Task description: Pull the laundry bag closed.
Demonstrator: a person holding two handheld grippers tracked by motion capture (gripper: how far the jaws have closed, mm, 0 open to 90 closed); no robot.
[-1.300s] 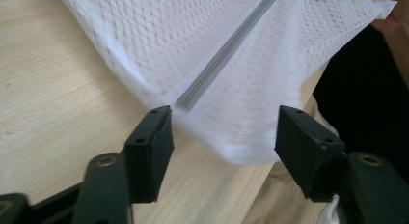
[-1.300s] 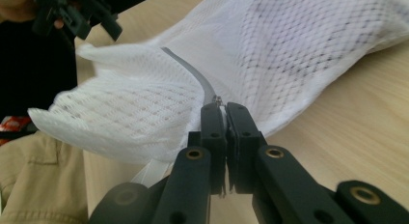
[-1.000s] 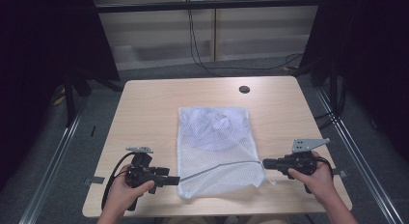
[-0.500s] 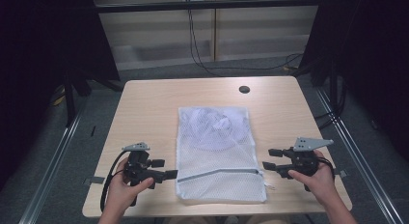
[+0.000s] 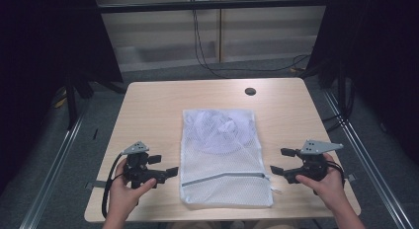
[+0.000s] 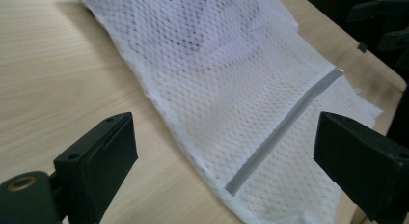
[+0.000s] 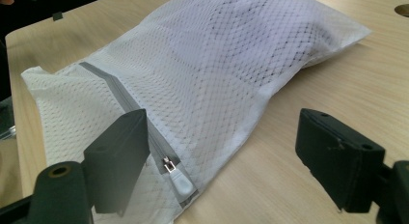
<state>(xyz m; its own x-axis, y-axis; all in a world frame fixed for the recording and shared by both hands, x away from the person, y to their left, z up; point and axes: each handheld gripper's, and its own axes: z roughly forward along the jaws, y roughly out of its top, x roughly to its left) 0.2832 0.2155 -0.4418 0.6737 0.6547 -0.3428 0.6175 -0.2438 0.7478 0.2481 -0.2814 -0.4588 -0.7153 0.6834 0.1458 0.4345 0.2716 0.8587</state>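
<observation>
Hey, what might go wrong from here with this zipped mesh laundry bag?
1. The zipper pull is small and lies flat at the bag's edge, so the open right gripper may pinch mesh instead.
2. The mesh laundry bag lies loose; the open left gripper isn't holding it, so tugging could drag it.

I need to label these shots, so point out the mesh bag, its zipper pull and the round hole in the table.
mesh bag [image 5: 222, 140], high view, middle of the mesh.
zipper pull [image 7: 181, 181], right gripper view, white tab.
round hole [image 5: 250, 91], high view, its dark centre.

Bare tabletop [image 5: 148, 110] around mesh bag [image 5: 222, 155]
</observation>
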